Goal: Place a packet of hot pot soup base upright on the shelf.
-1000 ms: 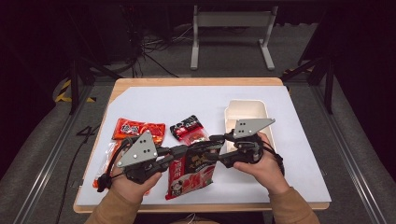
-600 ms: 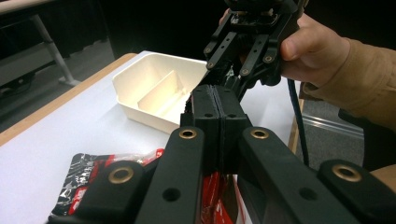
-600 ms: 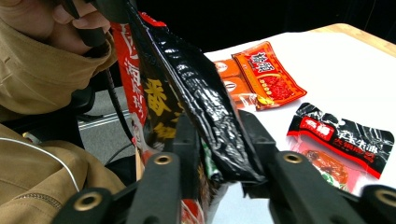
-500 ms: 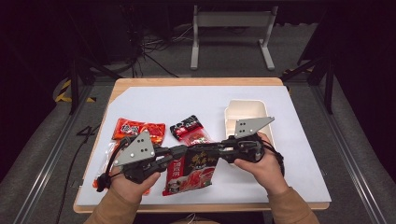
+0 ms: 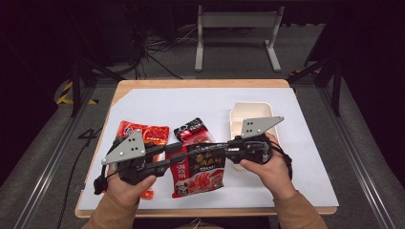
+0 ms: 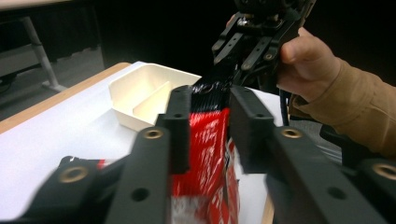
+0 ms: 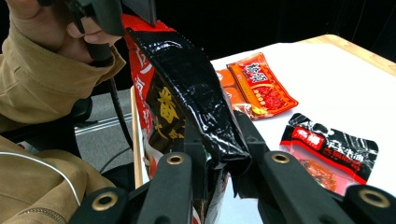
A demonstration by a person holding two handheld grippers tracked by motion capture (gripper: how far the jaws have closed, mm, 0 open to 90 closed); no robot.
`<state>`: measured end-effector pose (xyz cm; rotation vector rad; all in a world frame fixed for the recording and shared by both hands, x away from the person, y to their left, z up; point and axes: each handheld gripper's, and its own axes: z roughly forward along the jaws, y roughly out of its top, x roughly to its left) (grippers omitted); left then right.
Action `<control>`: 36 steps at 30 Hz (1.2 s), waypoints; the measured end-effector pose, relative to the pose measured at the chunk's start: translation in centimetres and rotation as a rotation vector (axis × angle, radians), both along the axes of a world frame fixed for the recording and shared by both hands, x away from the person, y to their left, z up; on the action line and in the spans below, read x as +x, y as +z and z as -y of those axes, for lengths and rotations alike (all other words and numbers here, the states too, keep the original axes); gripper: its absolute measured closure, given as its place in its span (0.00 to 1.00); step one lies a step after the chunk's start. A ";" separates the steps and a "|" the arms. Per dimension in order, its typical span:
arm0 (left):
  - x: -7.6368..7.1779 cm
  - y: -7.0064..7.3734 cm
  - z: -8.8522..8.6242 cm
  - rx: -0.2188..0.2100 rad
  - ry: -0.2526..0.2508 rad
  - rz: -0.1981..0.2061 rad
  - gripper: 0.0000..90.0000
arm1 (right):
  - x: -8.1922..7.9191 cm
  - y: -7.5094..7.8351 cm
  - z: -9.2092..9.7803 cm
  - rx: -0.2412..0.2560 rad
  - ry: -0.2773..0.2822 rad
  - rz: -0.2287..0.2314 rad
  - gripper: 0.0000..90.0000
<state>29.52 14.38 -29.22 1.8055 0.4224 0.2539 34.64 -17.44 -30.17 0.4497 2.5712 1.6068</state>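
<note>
Cream divided tray [image 5: 248, 114] sits empty beside the gripped red-and-black packet [image 5: 200, 167].

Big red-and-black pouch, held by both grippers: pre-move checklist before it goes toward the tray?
1. Left gripper clamped on the big pouch: ok.
2. Right gripper clamped on its other top corner: ok.
3. Pouch lifted off the table: cannot tell.
4. Cream tray compartments free: ok.
5. Orange packet and small black packet lie outside the path to the tray: ok.
</note>
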 end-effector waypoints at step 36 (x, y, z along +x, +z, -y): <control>2.2 -1.5 -3.0 0.038 0.128 -0.098 0.44 | 3.0 6.8 3.2 -0.025 -0.130 0.129 0.87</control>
